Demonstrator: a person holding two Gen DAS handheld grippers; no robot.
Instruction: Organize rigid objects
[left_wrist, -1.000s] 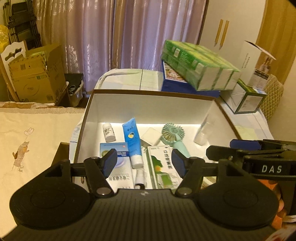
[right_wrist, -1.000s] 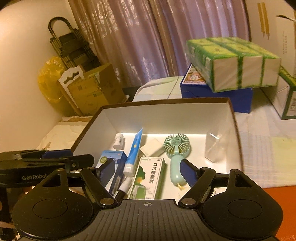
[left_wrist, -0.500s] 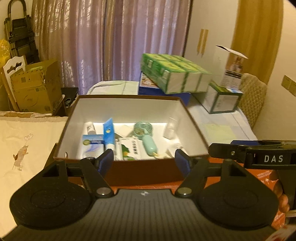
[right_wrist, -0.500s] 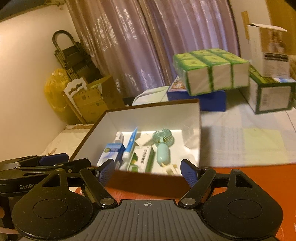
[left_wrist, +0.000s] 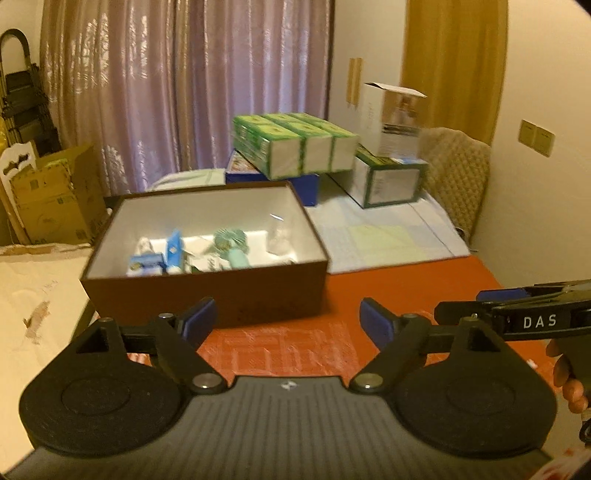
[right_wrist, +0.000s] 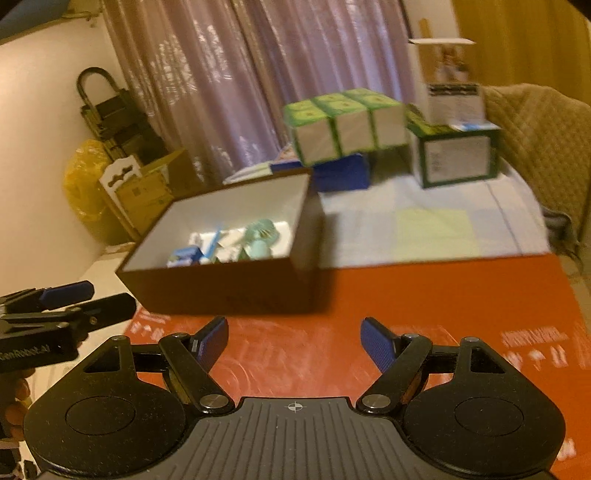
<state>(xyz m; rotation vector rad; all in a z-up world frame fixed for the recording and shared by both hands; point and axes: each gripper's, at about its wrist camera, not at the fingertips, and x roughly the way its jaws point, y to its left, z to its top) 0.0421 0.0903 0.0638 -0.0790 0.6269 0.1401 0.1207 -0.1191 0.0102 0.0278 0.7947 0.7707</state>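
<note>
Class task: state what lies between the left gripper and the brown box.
Only bare red mat lies between the left gripper and the brown box, as the left wrist view shows.

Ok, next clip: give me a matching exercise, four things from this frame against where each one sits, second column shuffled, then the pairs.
Things:
1. mint hand fan
2. green-and-white cartons
3. tall white box
4. left gripper

Places:
A. over the red mat, fingers apart, empty
B. inside the brown box
C. on the green-trimmed box
D. stacked on the blue box

Pairs: 1-B, 2-D, 3-C, 4-A
</note>
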